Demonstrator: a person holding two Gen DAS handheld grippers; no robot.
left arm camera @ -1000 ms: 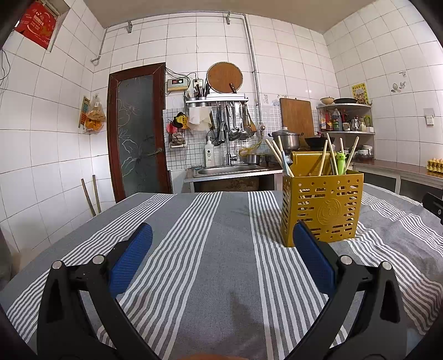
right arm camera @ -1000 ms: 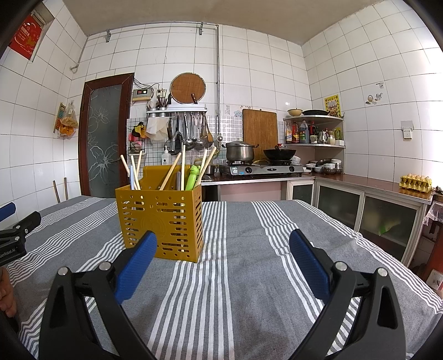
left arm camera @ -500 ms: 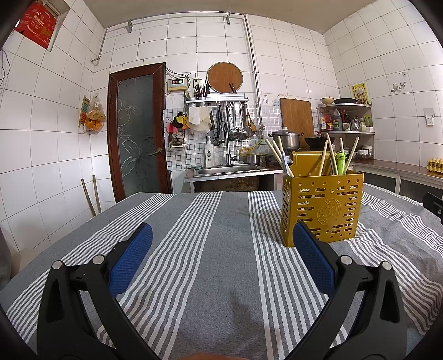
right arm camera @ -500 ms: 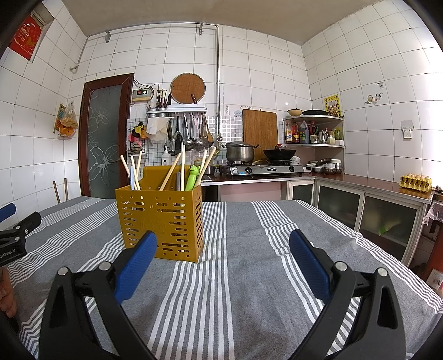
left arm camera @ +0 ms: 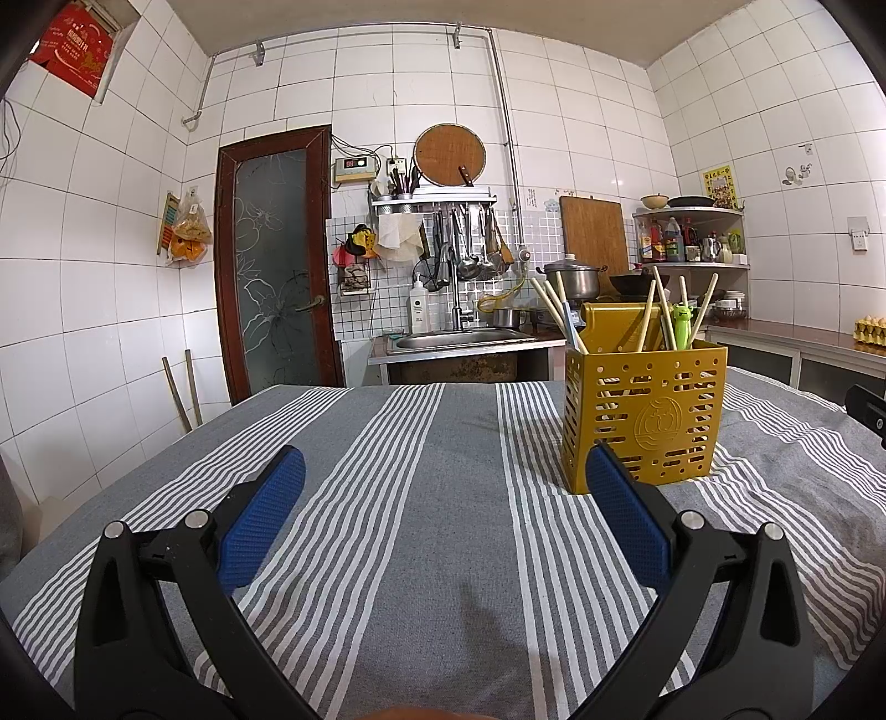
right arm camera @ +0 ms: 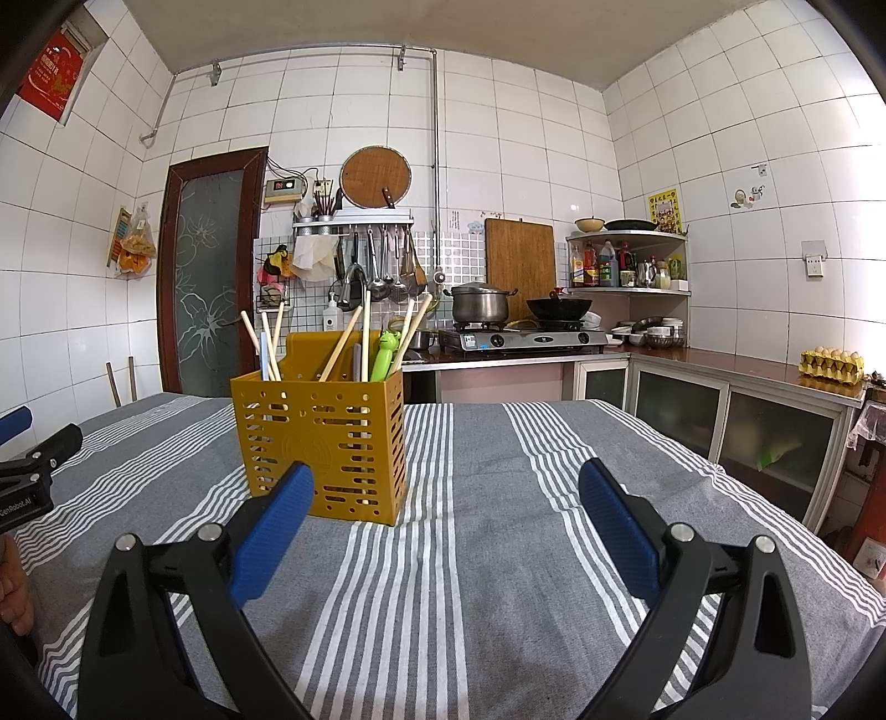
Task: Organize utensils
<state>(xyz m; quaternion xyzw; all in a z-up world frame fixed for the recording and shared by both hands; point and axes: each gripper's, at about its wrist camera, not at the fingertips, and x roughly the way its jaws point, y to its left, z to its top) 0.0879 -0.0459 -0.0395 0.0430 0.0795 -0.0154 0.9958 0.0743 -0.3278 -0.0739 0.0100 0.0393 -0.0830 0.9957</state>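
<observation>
We hold left gripper (left arm camera: 443, 482) and right gripper (right arm camera: 443, 482) wide, empty, flanking yellow holder (right arm camera: 324, 437); chopsticks (right arm camera: 343, 343) upright inside, likely sorted.

Black jaws, blue textured pads (left arm camera: 266, 515), silver screws (left arm camera: 195, 519)

At the left edge of your right wrist view, the black body of the left tool (right arm camera: 25, 487) carries white lettering that reads "GenRobot.AI", its start cut off by the frame. In the upper left of both views a red poster (left arm camera: 75, 47) bears gold characters, too small for you to read. A small grey wall box (left arm camera: 354, 166) beside the door shows red digits you cannot make out. The yellow notice (right arm camera: 664, 213) on the right wall has print that stays illegible. The yellow holder (left arm camera: 642, 421) shows an embossed round emblem, unreadable.
</observation>
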